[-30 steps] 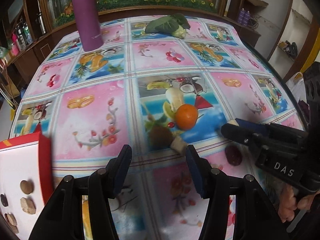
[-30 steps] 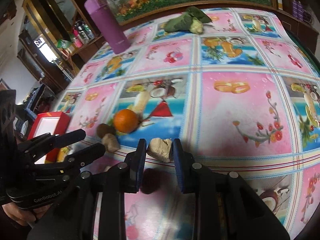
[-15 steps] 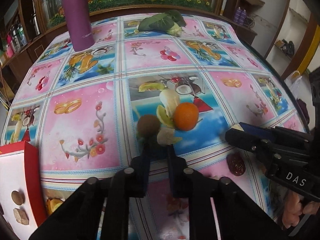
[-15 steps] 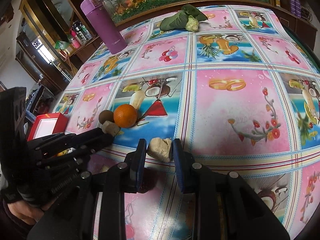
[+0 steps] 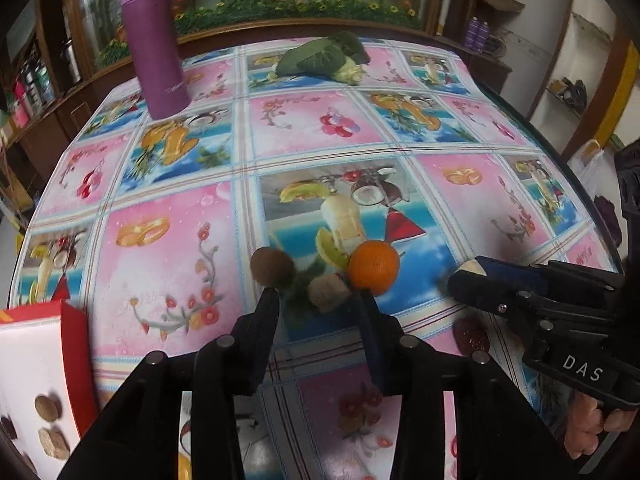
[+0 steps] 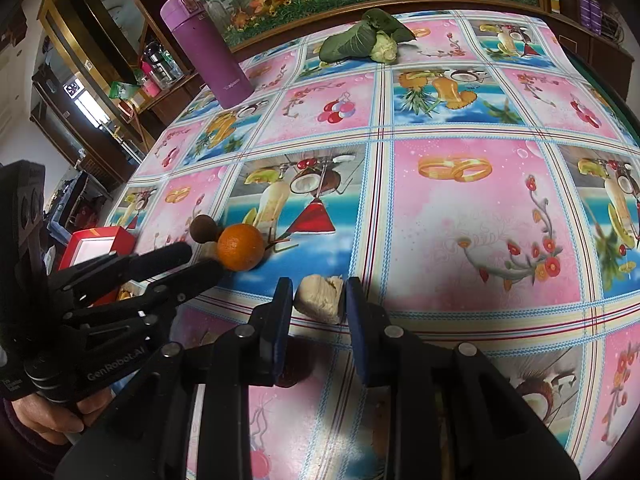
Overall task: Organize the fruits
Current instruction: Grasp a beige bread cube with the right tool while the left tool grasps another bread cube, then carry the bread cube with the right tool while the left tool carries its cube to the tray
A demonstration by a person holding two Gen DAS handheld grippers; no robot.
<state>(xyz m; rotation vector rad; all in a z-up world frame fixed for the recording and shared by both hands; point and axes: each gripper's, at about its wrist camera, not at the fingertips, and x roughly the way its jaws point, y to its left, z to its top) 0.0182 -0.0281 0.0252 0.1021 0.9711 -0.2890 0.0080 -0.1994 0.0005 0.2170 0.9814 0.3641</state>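
Observation:
An orange point(image 5: 374, 266), a brown round fruit point(image 5: 272, 268) and a beige lump point(image 5: 328, 298) lie close together on the patterned tablecloth point(image 5: 168, 248). My left gripper point(image 5: 318, 308) is open just short of them. Its fingertips reach the brown fruit on one side and the orange on the other, and the lump lies between them. My right gripper point(image 6: 319, 300) is shut on another beige lump point(image 6: 320, 304), held just above the cloth. In the right wrist view the left gripper point(image 6: 196, 260) stands beside the orange point(image 6: 240, 246). A dark red fruit point(image 5: 472, 336) lies under the right gripper point(image 5: 468, 276).
An open red box point(image 5: 40, 360) with a white inside and several brown pieces in it stands at the near left table edge. A purple flask point(image 5: 156, 40) and a leafy green vegetable point(image 5: 324, 60) are at the far side. A cabinet and shelves surround the table.
My left gripper went from open to shut and is open again, now closer to the fruit cluster. The right gripper has kept its hold on the beige lump and barely moved.

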